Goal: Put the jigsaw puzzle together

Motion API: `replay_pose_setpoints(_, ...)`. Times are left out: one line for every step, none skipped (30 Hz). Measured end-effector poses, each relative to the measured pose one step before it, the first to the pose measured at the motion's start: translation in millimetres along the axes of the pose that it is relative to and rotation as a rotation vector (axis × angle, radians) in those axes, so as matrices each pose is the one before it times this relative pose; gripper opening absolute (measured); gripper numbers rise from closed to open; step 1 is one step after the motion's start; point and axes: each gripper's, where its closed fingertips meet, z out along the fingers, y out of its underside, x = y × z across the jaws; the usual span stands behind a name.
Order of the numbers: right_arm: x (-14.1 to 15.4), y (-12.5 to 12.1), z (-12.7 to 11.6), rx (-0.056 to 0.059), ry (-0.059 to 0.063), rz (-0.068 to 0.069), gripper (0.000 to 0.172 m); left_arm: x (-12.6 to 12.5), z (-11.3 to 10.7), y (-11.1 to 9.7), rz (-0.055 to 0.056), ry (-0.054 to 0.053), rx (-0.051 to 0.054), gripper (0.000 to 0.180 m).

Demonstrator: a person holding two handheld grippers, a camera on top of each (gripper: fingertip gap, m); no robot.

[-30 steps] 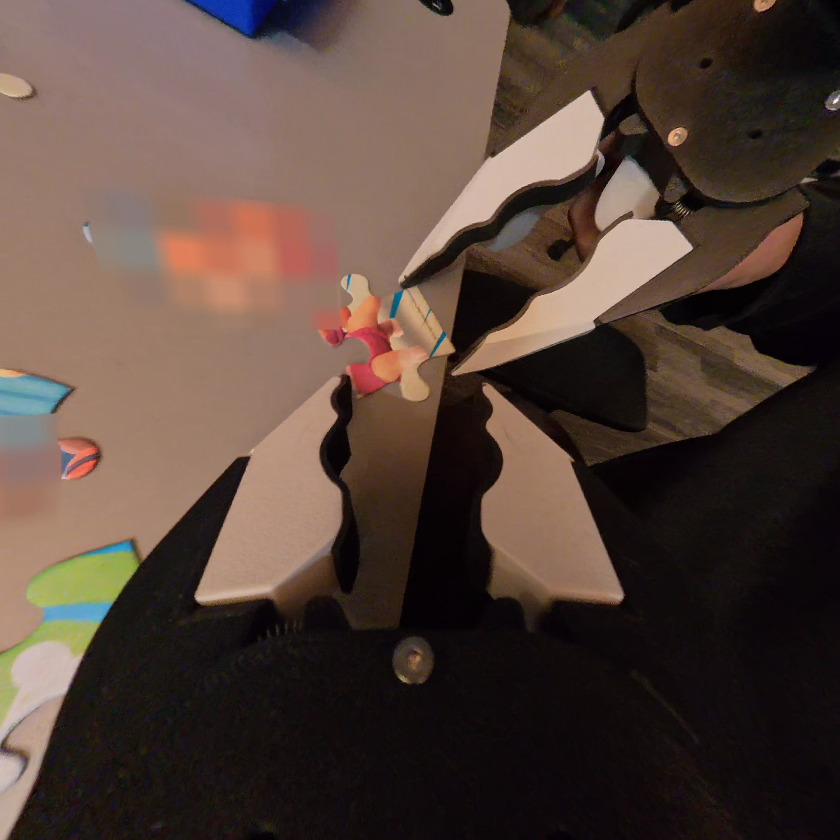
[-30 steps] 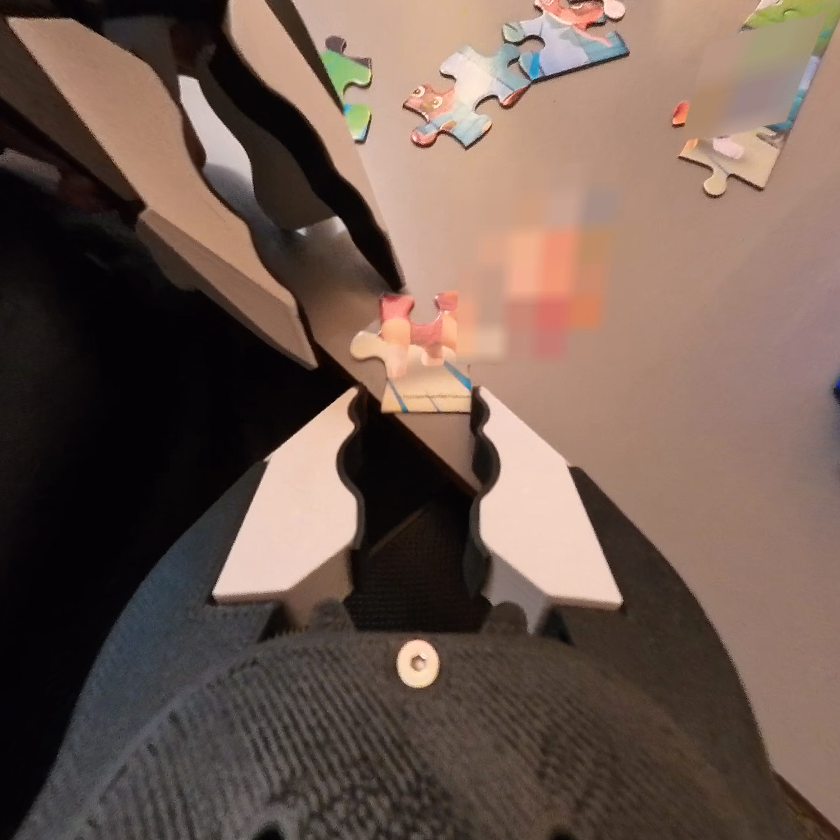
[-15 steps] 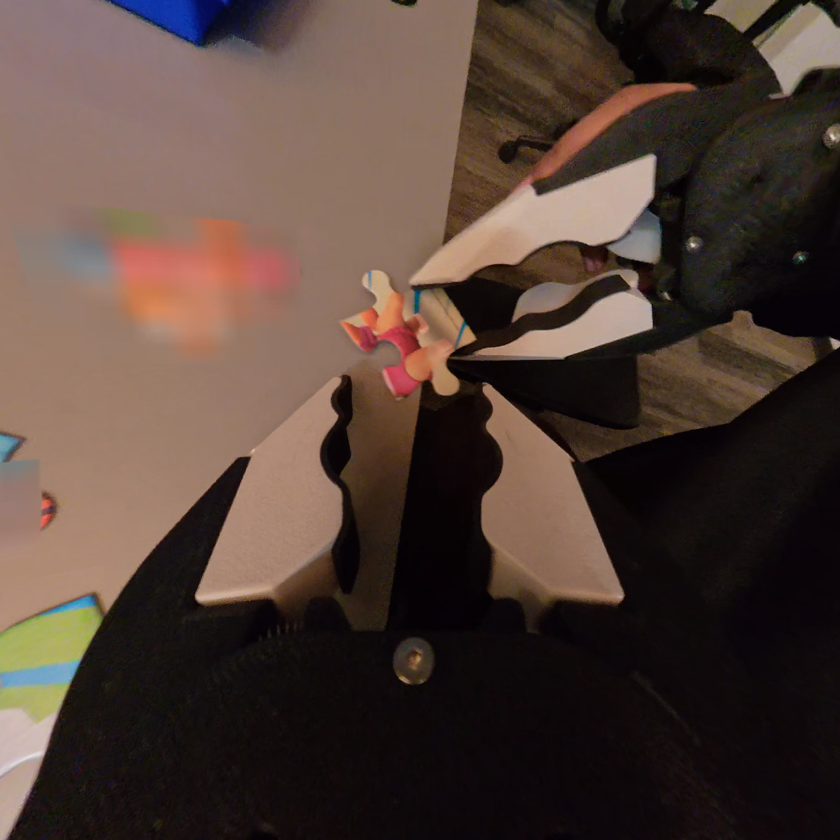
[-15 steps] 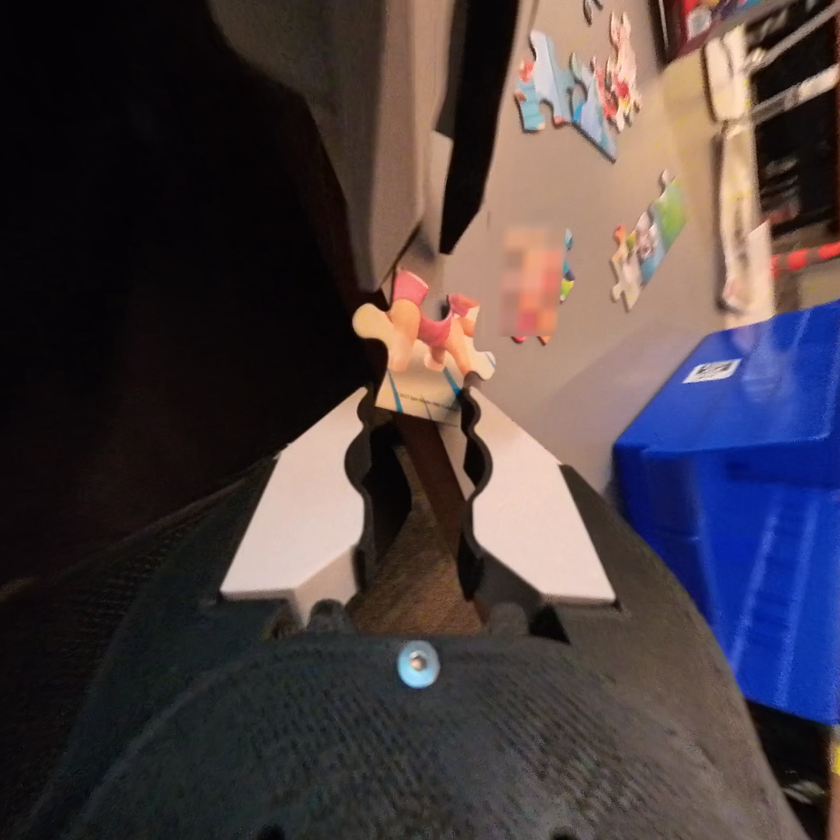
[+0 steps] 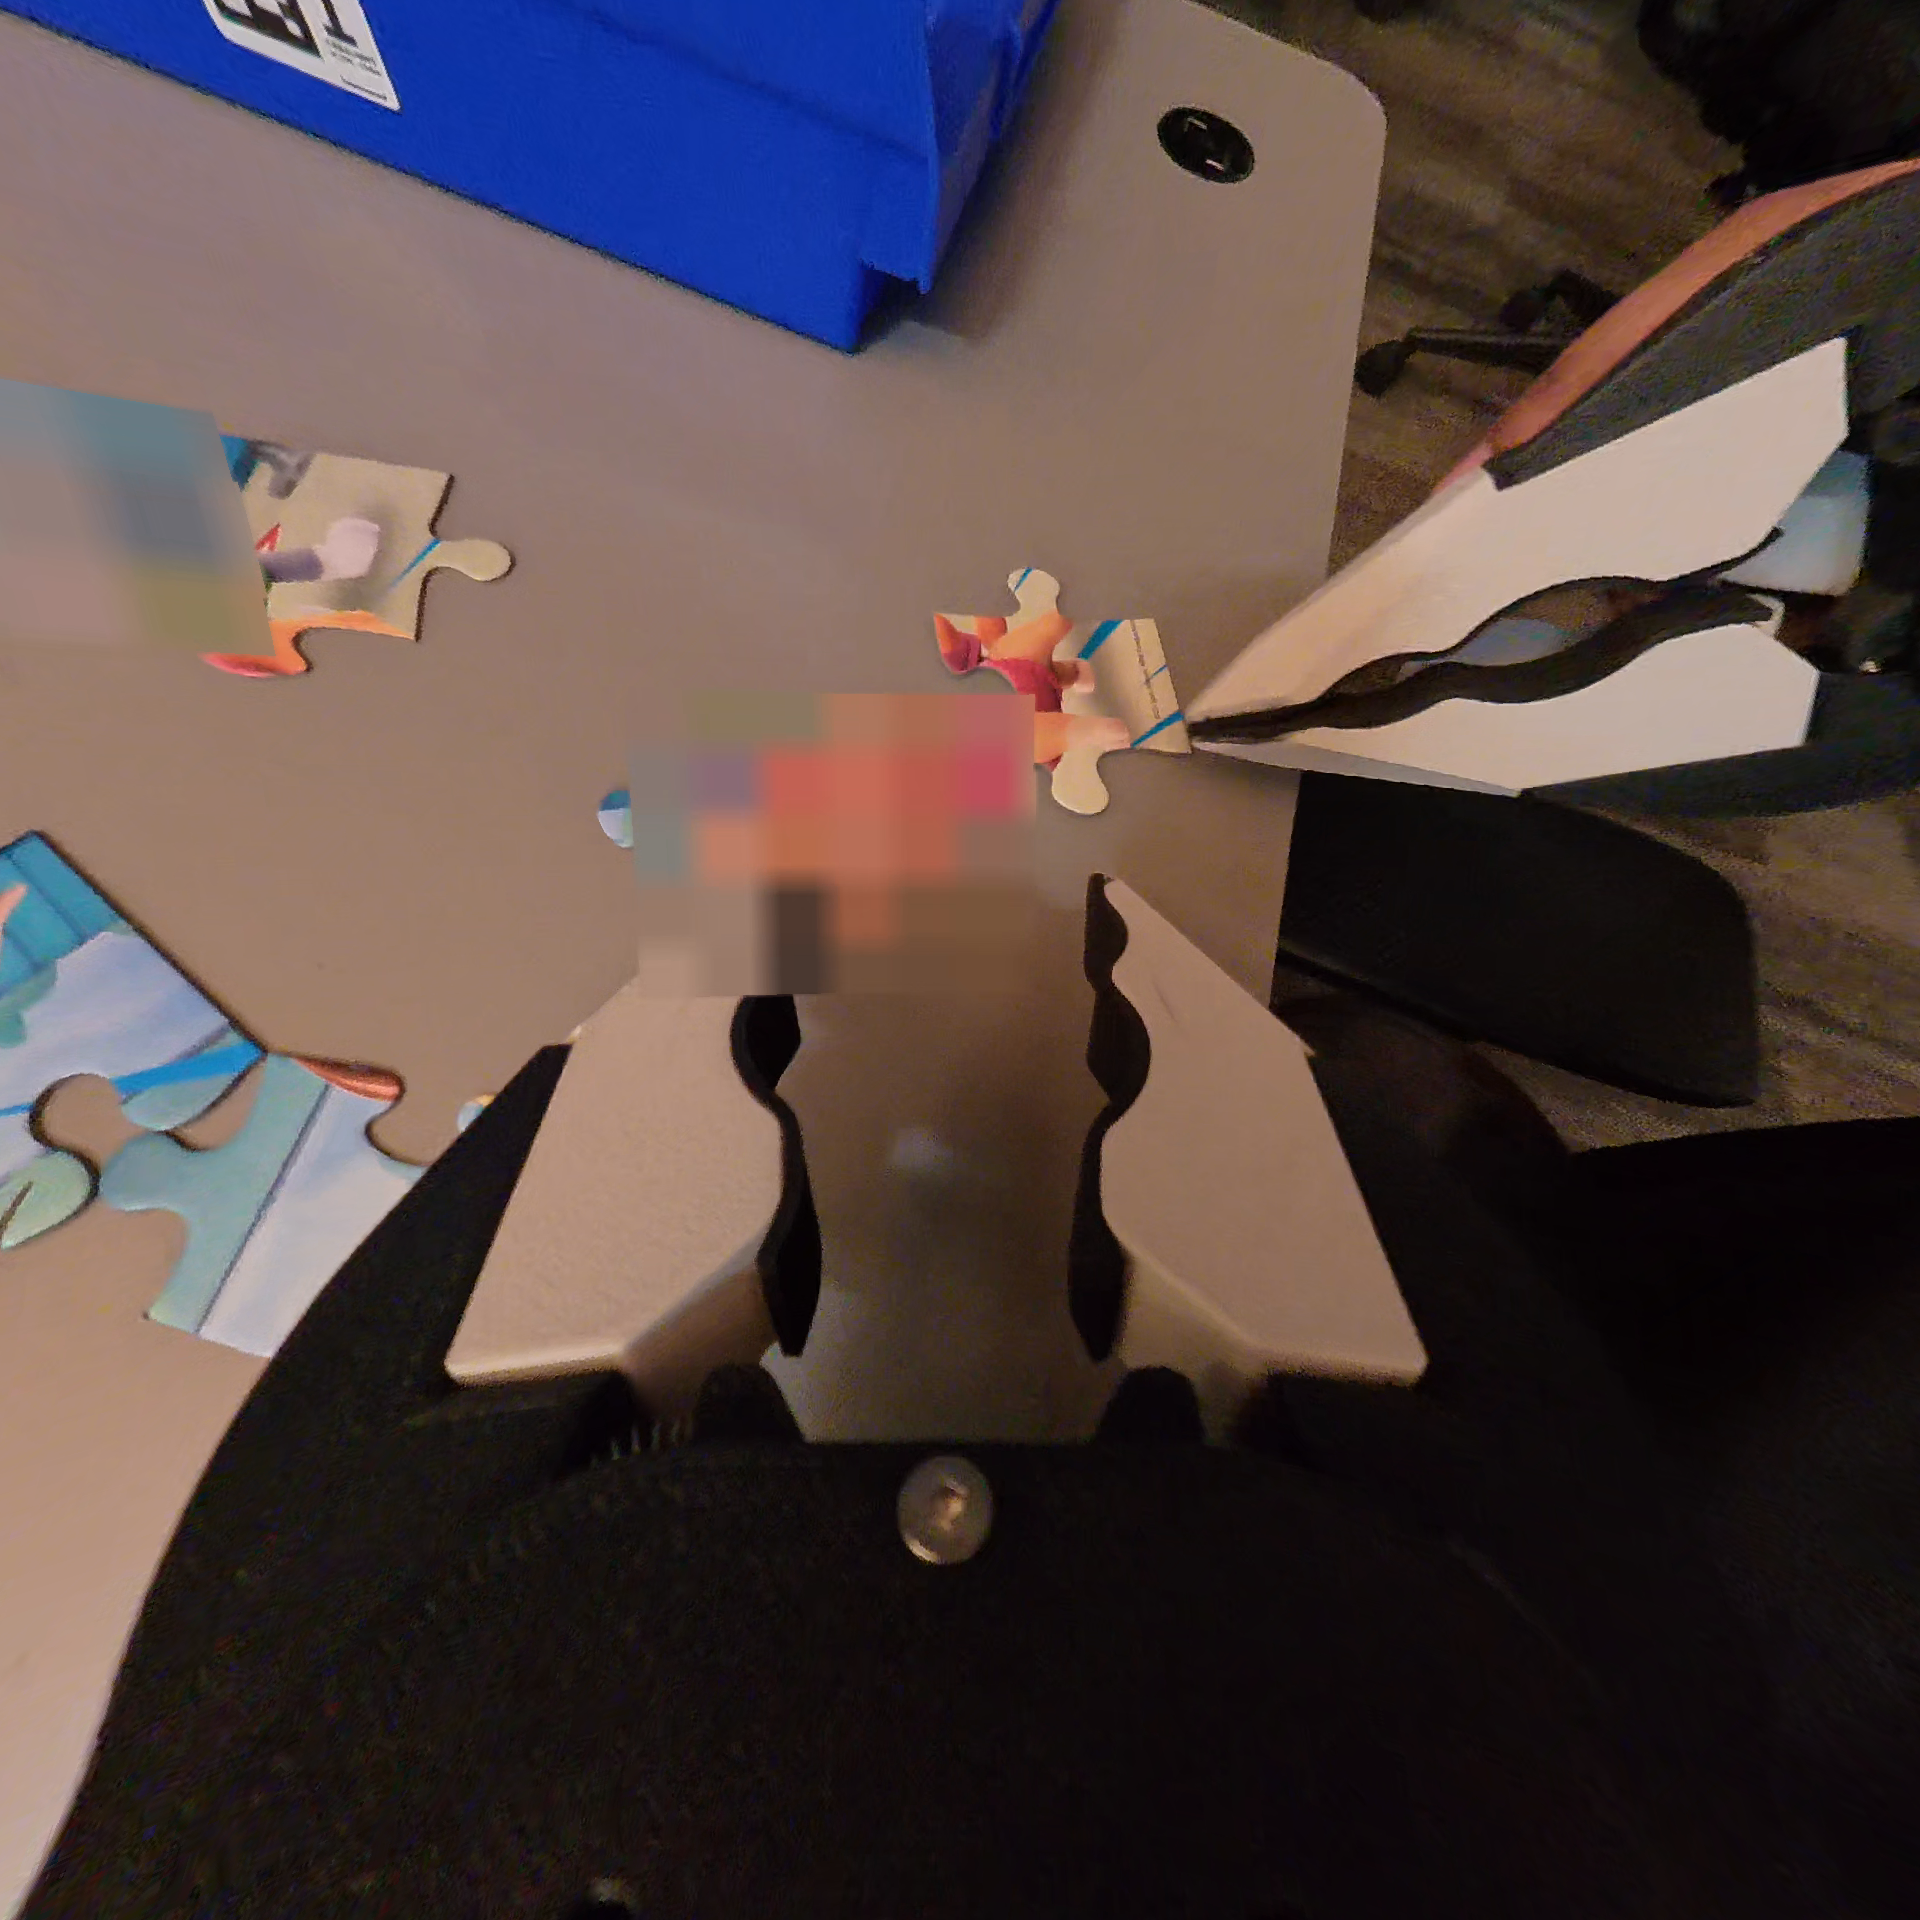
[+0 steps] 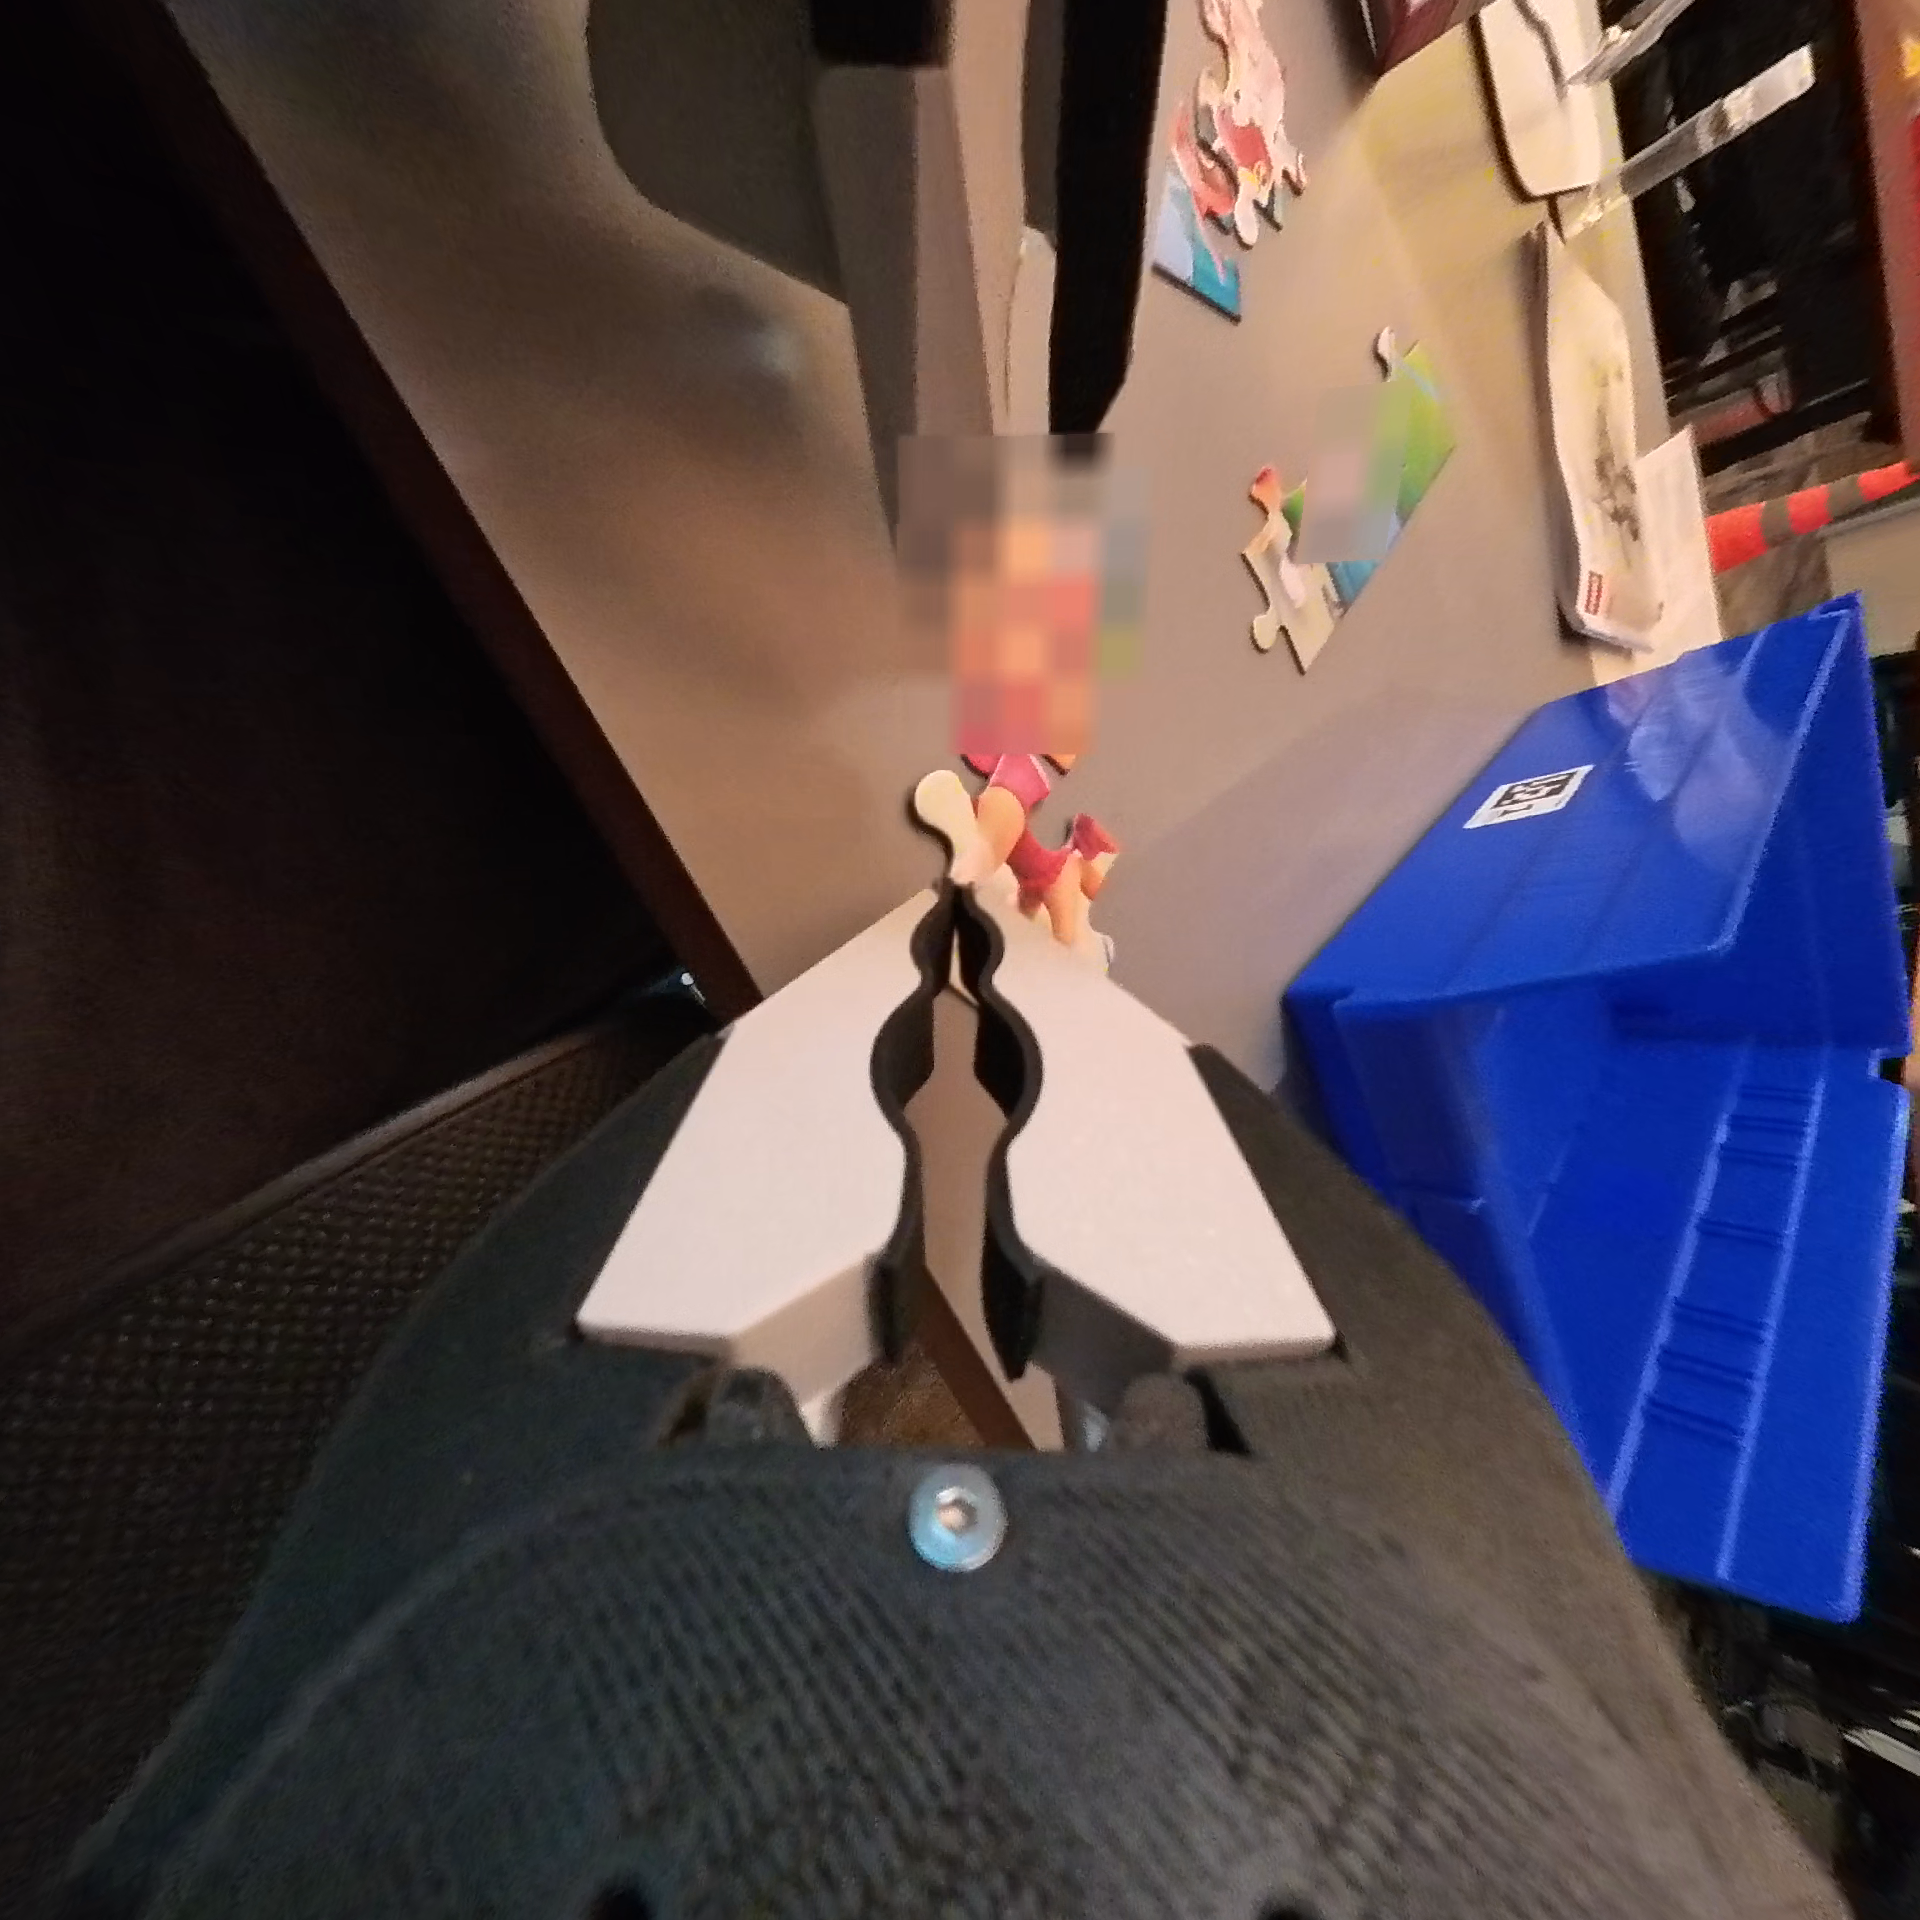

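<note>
A jigsaw piece with pink and blue print [image 5: 1049, 681] sits near the right edge of the grey table [image 5: 727, 468]. My right gripper [image 5: 1195, 727] comes in from the right and is shut on that piece's outer edge. In the right wrist view the pads [image 6: 951, 914] pinch the piece [image 6: 1023, 847] at their very tips. My left gripper [image 5: 925, 956] is open and empty, just in front of the piece. A blurred patch hides its left fingertip. Its fingers also show at the top of the right wrist view [image 6: 727, 208].
A blue bin [image 5: 675, 135] stands at the far side of the table, also in the right wrist view [image 6: 1610, 1039]. Joined puzzle sections lie to the left [image 5: 353, 551] [image 5: 135, 1122] and farther off [image 6: 1340, 540]. The table edge [image 5: 1309, 727] and floor lie right. My hands' fingertips stand some 7 cm from each other.
My right gripper's jaws closed from wide open onto the piece's outer edge, and it turned with the piece in its grasp. My left gripper stayed open and drew back from the piece.
</note>
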Motion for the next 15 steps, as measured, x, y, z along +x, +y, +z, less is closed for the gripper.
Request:
replay_pose_setpoints(-0.89,1.04,-0.40,-0.0020,-0.0099,0.0097,0.000,-0.26,2.71,0.35,-0.0011,0.0072,-0.0074,0.052)
replay_pose_setpoints(0.22,1.02,-0.34,0.0007,-0.0038,0.0109,0.000,-0.35,2.92,0.82,-0.0004,0.0059,-0.0104,0.052)
replay_pose_setpoints(2.45,1.06,-0.38,0.0018,0.0078,0.0104,0.000,-1.21,2.70,0.63,0.0029,-0.0016,-0.0098,0.053)
replay_pose_setpoints(4.19,0.59,-0.16,0.0053,0.0121,0.0168,0.000,-2.13,2.16,0.23,0.0061,-0.0100,-0.0079,0.053)
replay_pose_setpoints(5.22,0.25,1.01,0.0060,0.0073,0.0383,0.005,-2.61,1.56,0.09,0.0090,-0.0160,-0.0066,0.053)
replay_pose_setpoints(5.13,-0.03,2.86,0.0031,-0.0047,0.0688,0.023,-3.28,1.28,0.16,0.0111,-0.0212,-0.0062,0.053)
replay_pose_setpoints(3.19,0.11,4.54,-0.0019,-0.0231,0.0913,0.045,-3.83,1.18,0.60,0.0104,-0.0247,-0.0081,0.053)
replay_pose_setpoints(1.23,0.31,4.76,-0.0049,-0.0367,0.0965,0.058,-4.31,1.24,1.05,0.0082,-0.0266,-0.0108,0.051)
replay_pose_setpoints(1.13,0.21,4.32,-0.0007,-0.0329,0.0884,0.063,-5.31,1.09,1.72,0.0086,-0.0336,-0.0133,0.049)
replay_pose_setpoints(0.88,0.64,3.78,0.0021,-0.0273,0.0690,0.069,-7.42,0.92,1.98,0.0093,-0.0480,-0.0145,0.045)
replay_pose_setpoints(1.69,1.62,2.90,-0.0014,-0.0125,0.0543,0.074,-4.29,0.48,0.73,0.0124,-0.0285,-0.0045,0.047)
replay_pose_setpoints(2.18,1.82,1.97,-0.0016,-0.0014,0.0418,0.074,-1.36,-0.18,-0.62,0.0004,-0.0086,0.0034,0.045)
replay_pose_setpoints(0.18,1.33,1.61,0.0043,-0.0038,0.0319,0.074,0.09,0.13,0.31,-0.0046,0.0024,-0.0023,0.045)
replay_pose_setpoints(-0.28,1.29,1.43,0.0036,-0.0011,0.0288,0.074,0.67,0.36,0.11,-0.0066,0.0080,0.0013,0.044)
replay_pose_setpoints(-0.46,0.22,0.79,0.0084,-0.0022,0.0285,0.074,1.01,0.42,0.25,-0.0075,0.0110,0.0021,0.042)
